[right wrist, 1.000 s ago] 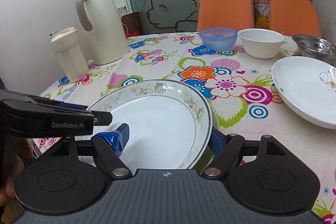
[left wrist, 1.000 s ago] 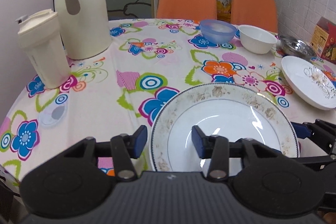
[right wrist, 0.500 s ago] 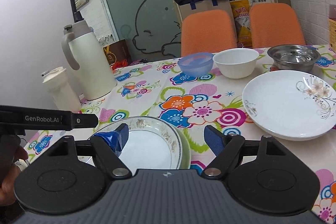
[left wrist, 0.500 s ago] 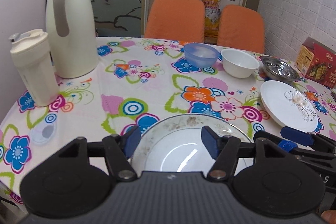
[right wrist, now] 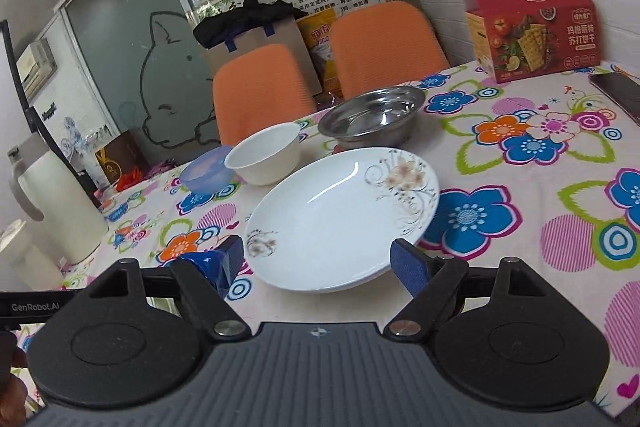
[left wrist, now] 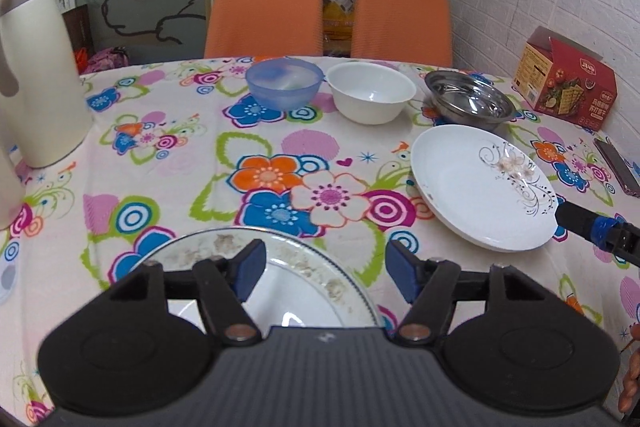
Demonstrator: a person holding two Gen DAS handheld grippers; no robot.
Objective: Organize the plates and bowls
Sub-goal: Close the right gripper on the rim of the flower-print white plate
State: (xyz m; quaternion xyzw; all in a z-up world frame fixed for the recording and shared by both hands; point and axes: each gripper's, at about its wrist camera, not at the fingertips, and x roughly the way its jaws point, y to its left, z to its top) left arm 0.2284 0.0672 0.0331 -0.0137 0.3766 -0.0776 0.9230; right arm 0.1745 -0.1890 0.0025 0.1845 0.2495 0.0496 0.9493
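Right wrist: right gripper (right wrist: 316, 263) opening, empty, at flowered plate (right wrist: 340, 219) near rim (left gripper (left wrist: 324, 273) opening, empty); straddle rim squarely.

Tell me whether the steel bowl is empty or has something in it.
Empty. The steel bowl sits upright, and both wrist views show only bare, shiny metal inside it, nothing else.

The near part of the patterned plate (left wrist: 304, 291) is hidden behind the left gripper (left wrist: 324, 273). The white jug (left wrist: 36, 67) is cut off by the left edge. The phone (right wrist: 618, 95) runs off the right edge.
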